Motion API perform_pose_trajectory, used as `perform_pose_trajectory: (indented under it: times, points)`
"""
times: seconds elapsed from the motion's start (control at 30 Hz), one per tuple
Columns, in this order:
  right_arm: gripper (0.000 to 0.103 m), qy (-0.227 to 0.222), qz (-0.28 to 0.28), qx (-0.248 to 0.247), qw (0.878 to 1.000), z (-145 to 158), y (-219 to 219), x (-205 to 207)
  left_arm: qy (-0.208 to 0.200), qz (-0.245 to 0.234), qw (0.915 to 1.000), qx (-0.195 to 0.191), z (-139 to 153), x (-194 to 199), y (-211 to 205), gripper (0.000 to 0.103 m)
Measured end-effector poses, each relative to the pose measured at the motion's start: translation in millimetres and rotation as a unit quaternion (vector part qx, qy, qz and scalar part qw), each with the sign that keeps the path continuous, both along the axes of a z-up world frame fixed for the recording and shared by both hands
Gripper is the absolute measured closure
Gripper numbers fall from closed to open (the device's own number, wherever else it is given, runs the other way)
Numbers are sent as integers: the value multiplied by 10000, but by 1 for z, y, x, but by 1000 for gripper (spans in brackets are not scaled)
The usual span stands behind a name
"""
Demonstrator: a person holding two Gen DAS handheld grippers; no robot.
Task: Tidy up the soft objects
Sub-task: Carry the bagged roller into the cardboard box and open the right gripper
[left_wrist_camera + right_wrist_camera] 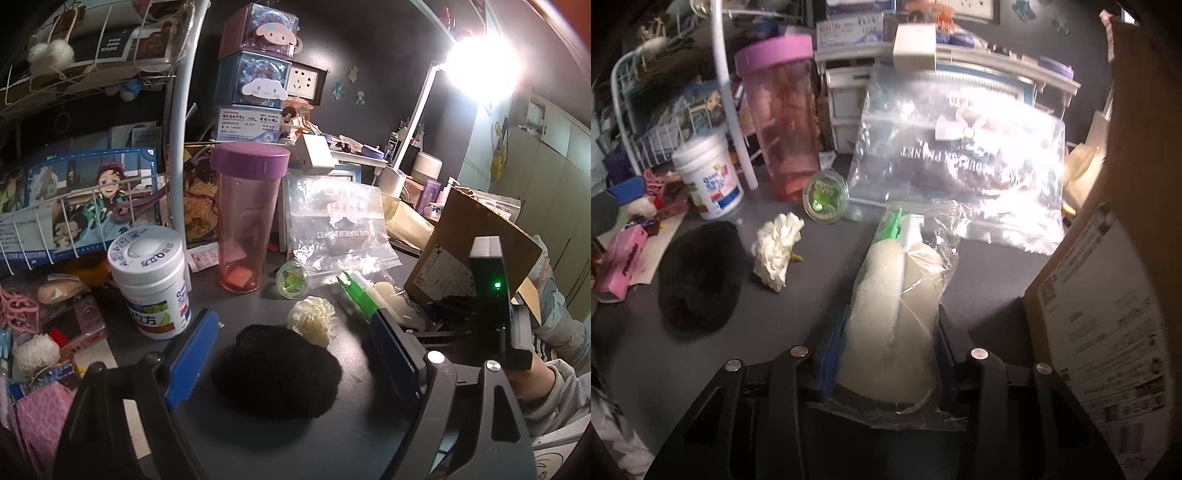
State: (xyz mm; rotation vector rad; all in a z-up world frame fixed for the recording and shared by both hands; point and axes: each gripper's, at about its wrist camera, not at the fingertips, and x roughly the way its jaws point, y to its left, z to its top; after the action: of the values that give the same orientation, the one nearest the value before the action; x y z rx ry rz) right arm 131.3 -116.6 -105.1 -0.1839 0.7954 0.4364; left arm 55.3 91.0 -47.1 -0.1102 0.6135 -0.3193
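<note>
Right wrist view showed a dark desk [812, 280] crowded along its rear edge with a pink tumbler [785, 122], a white tub [709, 177] and a large clear bag [960, 162]. A cardboard box [1108, 258] stood at the right edge. On the bare central area lay a black fluffy pad [700, 273], and just beside it on the right a cream fabric flower [779, 251]; in this view the two appeared slightly apart.

The right gripper [886, 354] was clamped on a cream soft piece in a clear sleeve [897, 314]; both blue pads pressed its flanks. The sleeve's long axis ran straight ahead along the fingers, its green-tipped end pointing toward the rear edge. No earlier view was available to say more of the closing.

Left wrist view showed the left gripper [291, 354] with jaws standing wide and holding nothing. The black fluffy pad lay on the desk directly between and ahead of the blue fingers [192, 358], its long axis running obliquely across the gap. Neither pad touched it. The flower sat just beyond it, toward the rear.

Judgement: the left gripper was plainly the nearer to the black pad, and a short advance with the jaws closing would likely take it. The pad's width nearly filled the gap, so the flower risked being nudged. Where the soft items were to be gathered could not be told.
</note>
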Motion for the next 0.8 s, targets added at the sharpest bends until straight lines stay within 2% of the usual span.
perform_pose_trajectory:
  times: [0.13,0.23,0.4,0.53,0.63,0.7,0.8]
  points:
    - [65,-193,230,177,9994,18,-7,-15,-17,-223,9997,-104,8,1,-12,21]
    - [65,-349,641,473,9962,37,-10,-31,-47,-491,9984,-288,17,1,-25,21]
    - [65,-702,1453,1065,9811,75,-13,-63,-177,-928,9943,-492,40,-3,-55,21]
    - [65,-1048,1844,1393,9673,101,-21,-82,-351,-1167,9912,-526,63,-9,-82,23]
    - [65,-1377,1842,1549,9608,118,-42,-91,-587,-1247,9894,-456,83,-15,-104,32]
    - [65,-1542,1785,1682,9571,127,-59,-93,-772,-1320,9877,-324,96,-19,-123,43]
    - [65,-1749,1655,1840,9530,140,-86,-95,-936,-1464,9846,-174,111,-20,-150,52]
